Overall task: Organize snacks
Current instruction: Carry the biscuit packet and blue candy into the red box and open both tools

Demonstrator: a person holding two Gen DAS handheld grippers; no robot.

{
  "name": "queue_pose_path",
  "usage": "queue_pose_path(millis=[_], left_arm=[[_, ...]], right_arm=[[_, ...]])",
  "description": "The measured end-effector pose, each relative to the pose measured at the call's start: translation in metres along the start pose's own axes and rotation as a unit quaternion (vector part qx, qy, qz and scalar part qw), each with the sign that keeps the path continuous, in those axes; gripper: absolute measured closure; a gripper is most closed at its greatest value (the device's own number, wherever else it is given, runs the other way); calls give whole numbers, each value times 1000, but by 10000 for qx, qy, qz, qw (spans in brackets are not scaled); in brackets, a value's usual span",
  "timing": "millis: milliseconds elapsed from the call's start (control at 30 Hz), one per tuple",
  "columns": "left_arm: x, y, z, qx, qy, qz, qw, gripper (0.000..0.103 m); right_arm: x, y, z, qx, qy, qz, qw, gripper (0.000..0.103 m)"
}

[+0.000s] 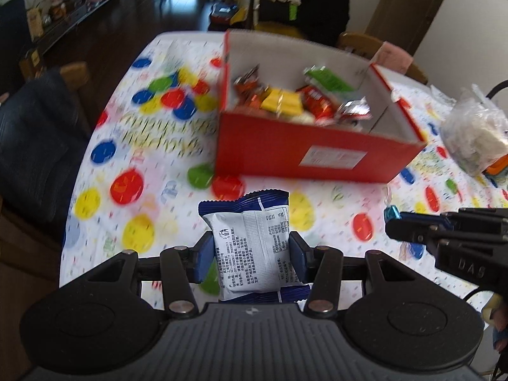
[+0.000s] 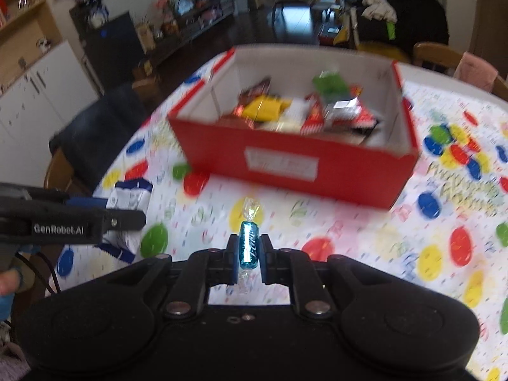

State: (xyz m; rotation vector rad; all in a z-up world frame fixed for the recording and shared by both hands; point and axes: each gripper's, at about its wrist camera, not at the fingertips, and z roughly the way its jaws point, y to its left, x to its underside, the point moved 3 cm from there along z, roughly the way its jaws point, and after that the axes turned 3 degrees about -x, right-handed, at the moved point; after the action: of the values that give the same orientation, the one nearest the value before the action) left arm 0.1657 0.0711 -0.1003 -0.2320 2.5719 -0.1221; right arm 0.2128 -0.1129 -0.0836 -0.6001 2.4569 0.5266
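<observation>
At lower centre, the left tool [image 1: 250, 250] clamps a blue-and-white snack packet [image 1: 250, 244] across its soft, crinkly middle. The right tool [image 2: 248, 250] pinches a small, light teal candy [image 2: 247, 247] by its firm body. The red box [image 2: 285, 158] sits upper centre on the worktop [image 2: 365, 222].

"DAS" marks the right hand-held gripper [image 1: 393, 222]; "GenRobot.AI" the left hand-held gripper [image 2: 127, 219].

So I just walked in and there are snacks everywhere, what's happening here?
A person is sorting snacks with two handheld tongs. The left tongs are shut on a blue and white packet, the right tongs on a blue candy. Both are held above the table, short of the red box, which already holds several snacks.
</observation>
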Motion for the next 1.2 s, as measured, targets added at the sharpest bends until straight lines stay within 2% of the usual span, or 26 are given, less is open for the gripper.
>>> queue_pose_path(millis=[233, 500, 767, 900, 1200], left_arm=[[-37, -17, -9, 37, -315, 227, 9992, 54], [-84, -26, -1, -51, -440, 313, 9985, 54], [-128, -35, 24, -106, -383, 290, 9988, 54], [-147, -38, 39, -260, -331, 326, 9986, 54], [-175, -40, 89, -353, 192, 245, 9989, 54]], right_arm=[[-34, -20, -15, 35, -405, 77, 9991, 92], [-74, -39, -4, 124, -581, 139, 9981, 92], [-112, -53, 24, -40, -478, 238, 9986, 92], [-125, -56, 43, -61, -305, 217, 9993, 92], [-138, -61, 94, 43, 145, 6, 9999, 92]])
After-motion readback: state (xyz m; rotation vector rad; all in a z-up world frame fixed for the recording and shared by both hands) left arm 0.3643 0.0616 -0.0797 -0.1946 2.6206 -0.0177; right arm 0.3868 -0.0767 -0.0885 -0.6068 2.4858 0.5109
